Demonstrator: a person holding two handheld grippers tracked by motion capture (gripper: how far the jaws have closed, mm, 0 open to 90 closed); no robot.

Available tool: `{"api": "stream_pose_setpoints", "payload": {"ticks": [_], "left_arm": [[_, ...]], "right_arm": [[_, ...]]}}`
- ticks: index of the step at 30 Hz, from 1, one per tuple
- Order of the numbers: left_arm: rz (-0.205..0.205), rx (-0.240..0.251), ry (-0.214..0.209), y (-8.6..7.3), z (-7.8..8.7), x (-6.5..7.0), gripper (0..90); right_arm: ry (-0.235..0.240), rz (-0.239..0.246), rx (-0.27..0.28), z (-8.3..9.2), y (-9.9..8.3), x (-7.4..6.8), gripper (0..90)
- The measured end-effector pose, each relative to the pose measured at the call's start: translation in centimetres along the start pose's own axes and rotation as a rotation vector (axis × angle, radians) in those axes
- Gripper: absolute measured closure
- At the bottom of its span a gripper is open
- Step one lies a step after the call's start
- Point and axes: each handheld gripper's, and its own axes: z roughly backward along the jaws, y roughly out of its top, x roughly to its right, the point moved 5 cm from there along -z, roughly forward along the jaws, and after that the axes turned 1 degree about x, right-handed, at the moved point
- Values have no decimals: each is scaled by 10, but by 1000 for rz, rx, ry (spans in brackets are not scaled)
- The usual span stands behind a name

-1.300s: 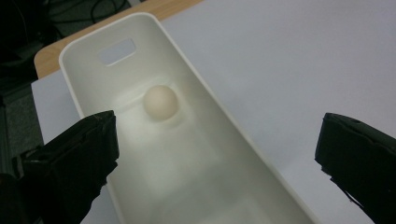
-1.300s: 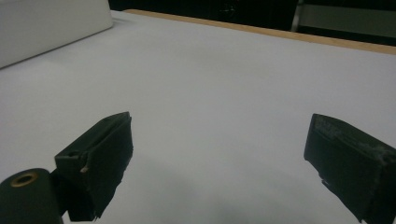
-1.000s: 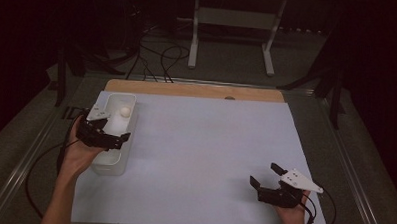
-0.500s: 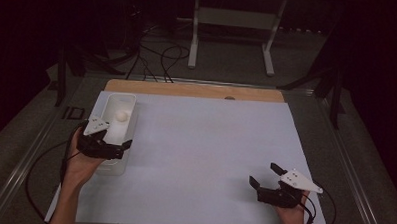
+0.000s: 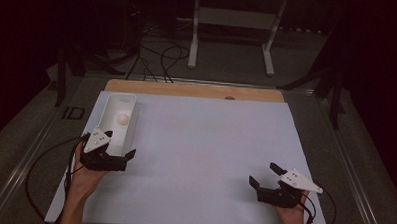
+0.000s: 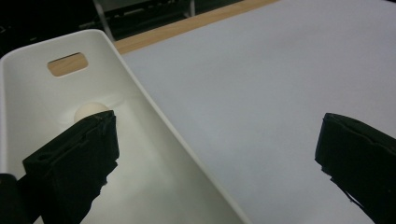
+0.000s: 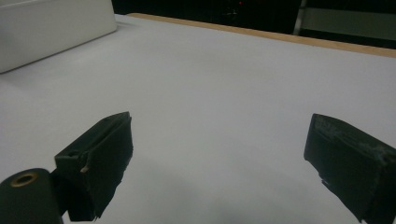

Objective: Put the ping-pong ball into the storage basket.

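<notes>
A long white bin [image 5: 128, 127] lies at the left side of the white table sheet [image 5: 205, 137], with a small pale ball [image 5: 121, 118] in its far half. My left gripper [image 5: 116, 150] is open at the bin's near end. In the left gripper view, one jaw hangs over the bin [image 6: 154, 112] and partly hides the ball [image 6: 91, 110], while the other is over the sheet. My right gripper [image 5: 265, 175] is open near the front right of the sheet, with nothing between its fingers. The right gripper view shows bare sheet between the jaws and the bin [image 7: 51, 28] far off.
A wooden board edge [image 5: 187, 89] runs along the far side of the table. Beyond it, a white metal stand [image 5: 229, 38] and cables [image 5: 158, 55] are on the floor. Metal rails [image 5: 30, 156] border the table's sides.
My left gripper has drawn back toward the person, from over the bin's middle to its near end. The right gripper has stayed where it was.
</notes>
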Motion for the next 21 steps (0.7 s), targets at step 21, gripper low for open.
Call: {"api": "stream_pose_setpoints", "payload": {"ticks": [21], "left_arm": [[11, 130, 15, -22, 12, 8, 2]], "right_arm": [[17, 27, 41, -3, 6, -4, 76]]}}
